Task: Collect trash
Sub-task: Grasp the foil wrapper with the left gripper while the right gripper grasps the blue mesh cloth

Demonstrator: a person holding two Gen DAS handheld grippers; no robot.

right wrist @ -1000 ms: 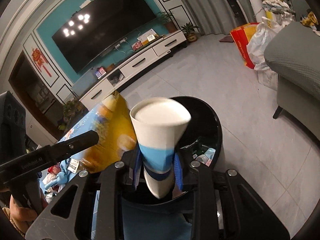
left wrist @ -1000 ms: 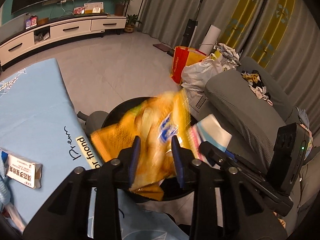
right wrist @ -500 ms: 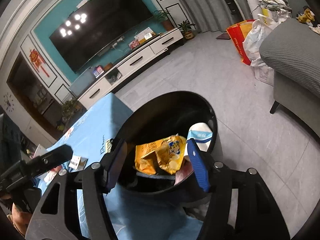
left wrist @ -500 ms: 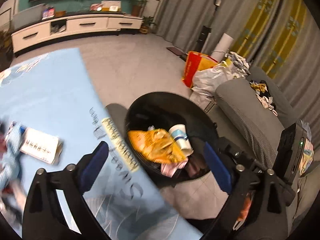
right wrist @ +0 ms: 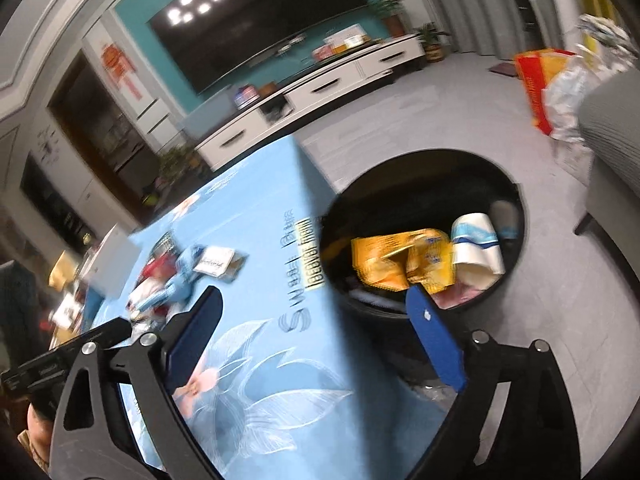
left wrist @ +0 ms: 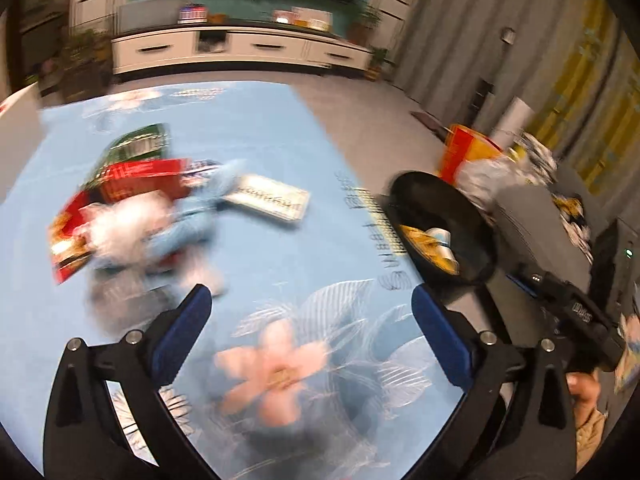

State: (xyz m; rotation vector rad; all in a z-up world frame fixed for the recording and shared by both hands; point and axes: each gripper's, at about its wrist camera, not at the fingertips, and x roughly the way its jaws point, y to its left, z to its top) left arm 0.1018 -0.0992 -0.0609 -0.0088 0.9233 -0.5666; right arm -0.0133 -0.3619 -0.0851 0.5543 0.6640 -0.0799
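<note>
Beyond opening right gripper point(right wrist: 314, 326), binned wrapper point(right wrist: 404, 258)

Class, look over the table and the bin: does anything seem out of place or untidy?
Yes. A jumble of wrappers and a small white box lies heaped on the blue tablecloth, not in the black bin, which holds only a yellow snack bag and a paper cup.

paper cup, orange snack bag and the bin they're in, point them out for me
paper cup point(right wrist: 478, 242): right wrist view, on its white and blue side wall.
orange snack bag point(right wrist: 400, 260): right wrist view, on the crumpled middle.
black trash bin point(right wrist: 400, 176): right wrist view, on the bare inner wall at the back.
</note>
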